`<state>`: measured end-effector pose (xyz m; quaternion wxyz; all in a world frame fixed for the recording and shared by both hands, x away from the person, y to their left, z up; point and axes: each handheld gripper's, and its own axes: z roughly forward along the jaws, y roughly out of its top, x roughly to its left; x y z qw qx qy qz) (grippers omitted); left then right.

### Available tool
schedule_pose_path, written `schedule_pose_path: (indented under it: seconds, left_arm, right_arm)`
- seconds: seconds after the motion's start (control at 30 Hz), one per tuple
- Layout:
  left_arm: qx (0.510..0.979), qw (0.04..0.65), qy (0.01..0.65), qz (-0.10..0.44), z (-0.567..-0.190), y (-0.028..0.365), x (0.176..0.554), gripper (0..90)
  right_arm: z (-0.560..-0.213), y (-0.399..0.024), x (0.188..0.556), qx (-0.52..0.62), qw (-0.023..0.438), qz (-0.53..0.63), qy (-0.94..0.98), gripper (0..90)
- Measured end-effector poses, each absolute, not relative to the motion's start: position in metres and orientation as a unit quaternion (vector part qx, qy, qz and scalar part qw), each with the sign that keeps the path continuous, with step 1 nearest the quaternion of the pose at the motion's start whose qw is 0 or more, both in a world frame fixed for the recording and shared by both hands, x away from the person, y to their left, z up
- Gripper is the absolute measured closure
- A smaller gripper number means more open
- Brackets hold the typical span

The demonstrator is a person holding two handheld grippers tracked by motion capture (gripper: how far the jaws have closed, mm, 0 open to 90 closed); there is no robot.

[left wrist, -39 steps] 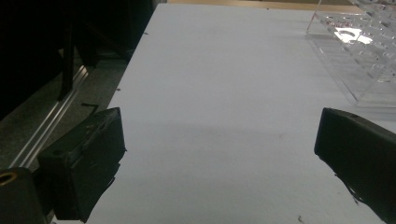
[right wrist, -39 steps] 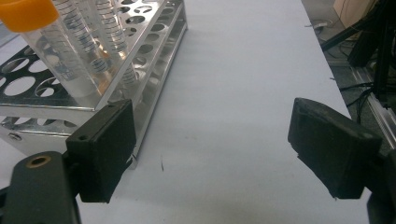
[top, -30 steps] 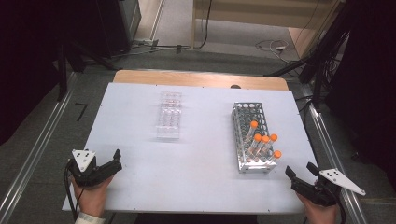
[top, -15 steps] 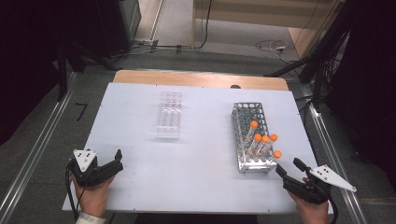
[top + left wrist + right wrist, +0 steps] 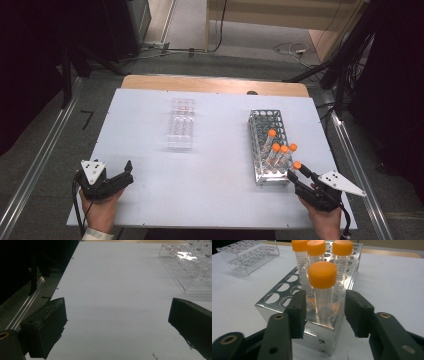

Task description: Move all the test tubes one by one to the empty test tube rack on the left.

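Observation:
A metal tube rack point(image 5: 263, 125) stands right of centre and holds several clear tubes with orange caps. My right gripper point(image 5: 298, 172) is at the rack's near right corner. In the right gripper view the nearest tube point(image 5: 323, 290) stands upright in its hole between the jaws of my right gripper point(image 5: 328, 312). The jaws have just been closing, and a gap still shows on each side of the tube, so the gripper is open. My left gripper point(image 5: 125, 175) rests near the table's front left edge. The left gripper point(image 5: 117, 325) is open over bare white table, nothing between its fingers.
A clear plastic rack point(image 5: 181, 123) sits left of centre, also seen at top right in the left gripper view point(image 5: 190, 262). The white table top point(image 5: 215, 170) ends in a wooden strip at the back. Metal rails run along both sides.
My right gripper has moved forward and left to the rack's near corner, and its jaws have narrowed around the nearest orange-capped tube. The left gripper has stayed put.

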<state>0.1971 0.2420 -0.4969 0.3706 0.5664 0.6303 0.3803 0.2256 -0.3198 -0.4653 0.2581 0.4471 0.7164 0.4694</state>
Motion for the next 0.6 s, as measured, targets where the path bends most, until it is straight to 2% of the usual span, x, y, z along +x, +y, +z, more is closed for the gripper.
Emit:
schedule_pose_path:
  seconds: [0.13,0.2,0.3,0.53,0.6]
  left_arm:
    - [0.567,0.371,0.630,0.380,-0.497,0.242,0.197,2.2]
    - [0.567,0.371,0.630,0.379,-0.497,0.241,0.197,2.2]
    - [0.569,0.370,0.628,0.380,-0.497,0.240,0.196,2.2]
    - [0.571,0.373,0.626,0.378,-0.496,0.239,0.196,2.2]
    - [0.572,0.373,0.625,0.377,-0.496,0.239,0.196,2.2]
  right_arm:
    - [-0.468,-0.314,0.228,0.438,0.260,0.463,0.725,59.2]
    - [-0.469,-0.313,0.229,0.438,0.262,0.462,0.725,60.3]
    - [-0.470,-0.311,0.230,0.435,0.273,0.459,0.725,70.2]
    - [-0.465,-0.312,0.230,0.432,0.284,0.459,0.723,71.3]
    - [-0.454,-0.315,0.230,0.433,0.286,0.468,0.715,71.4]
